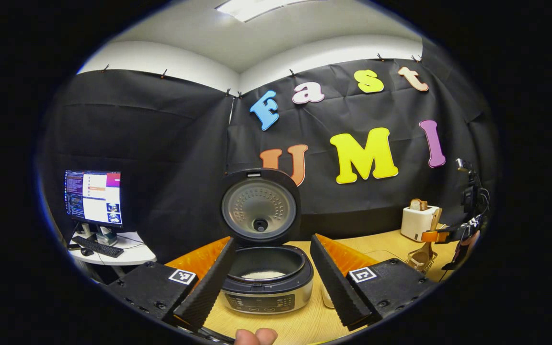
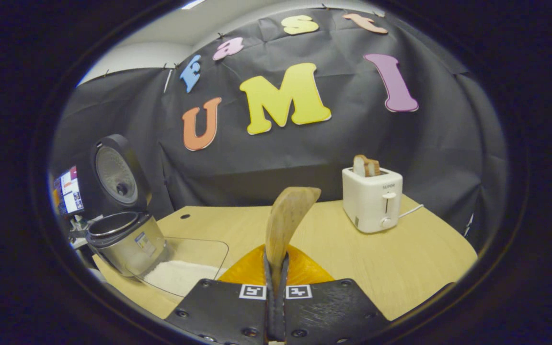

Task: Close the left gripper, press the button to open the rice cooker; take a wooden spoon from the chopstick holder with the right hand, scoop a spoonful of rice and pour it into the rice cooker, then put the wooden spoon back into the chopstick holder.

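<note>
In the left gripper view, the left gripper (image 1: pixel 270 268) is held with its fingers spread wide before the rice cooker (image 1: pixel 267 280), which is set on a pale wooden table (image 1: pixel 300 326) with its lid raised; a monitor (image 1: pixel 93 197) is seen on a side desk. In the right gripper view, the wooden spoon (image 2: pixel 285 223) is pinched upright by the right gripper (image 2: pixel 276 287); a toaster (image 2: pixel 372 199) and a clear tray of rice (image 2: pixel 180 275) are set on the table.
</note>
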`<state>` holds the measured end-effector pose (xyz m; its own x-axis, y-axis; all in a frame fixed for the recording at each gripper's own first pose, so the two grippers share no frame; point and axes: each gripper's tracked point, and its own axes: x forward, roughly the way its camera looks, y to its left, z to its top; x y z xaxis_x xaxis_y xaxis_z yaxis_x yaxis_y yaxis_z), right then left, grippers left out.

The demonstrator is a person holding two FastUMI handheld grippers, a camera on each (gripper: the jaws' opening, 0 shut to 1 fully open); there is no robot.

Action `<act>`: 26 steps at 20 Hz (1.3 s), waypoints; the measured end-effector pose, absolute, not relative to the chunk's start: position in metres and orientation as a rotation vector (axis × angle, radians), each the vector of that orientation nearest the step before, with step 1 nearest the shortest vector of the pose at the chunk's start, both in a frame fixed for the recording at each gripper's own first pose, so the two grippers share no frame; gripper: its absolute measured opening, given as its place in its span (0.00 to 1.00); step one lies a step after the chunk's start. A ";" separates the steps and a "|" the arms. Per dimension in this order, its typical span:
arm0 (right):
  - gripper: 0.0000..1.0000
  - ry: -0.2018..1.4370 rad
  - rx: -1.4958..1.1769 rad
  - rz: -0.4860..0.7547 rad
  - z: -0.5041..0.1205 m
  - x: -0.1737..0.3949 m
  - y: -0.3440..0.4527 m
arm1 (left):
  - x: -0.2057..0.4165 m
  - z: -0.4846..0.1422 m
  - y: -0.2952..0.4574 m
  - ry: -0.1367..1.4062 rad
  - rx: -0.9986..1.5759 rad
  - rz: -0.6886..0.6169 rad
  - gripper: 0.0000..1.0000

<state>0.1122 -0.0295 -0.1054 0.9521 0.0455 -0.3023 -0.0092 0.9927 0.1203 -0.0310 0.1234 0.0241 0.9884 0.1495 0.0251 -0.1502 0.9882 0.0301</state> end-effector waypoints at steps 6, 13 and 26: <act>0.00 0.236 0.064 0.024 -0.054 0.112 -0.017 | -0.034 0.016 0.144 0.012 0.067 0.158 1.00; 0.00 0.170 0.025 0.147 -0.004 0.127 0.068 | -0.034 0.012 0.145 0.031 0.061 0.133 1.00; 0.00 0.324 -0.315 0.106 -0.117 0.139 0.128 | -0.041 0.012 0.170 0.014 0.055 0.150 1.00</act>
<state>0.1388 0.1283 -0.1174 0.9431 0.0517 -0.3286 -0.1518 0.9459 -0.2868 -0.0406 0.1697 0.0123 0.9886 0.1502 -0.0093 -0.1494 0.9872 0.0563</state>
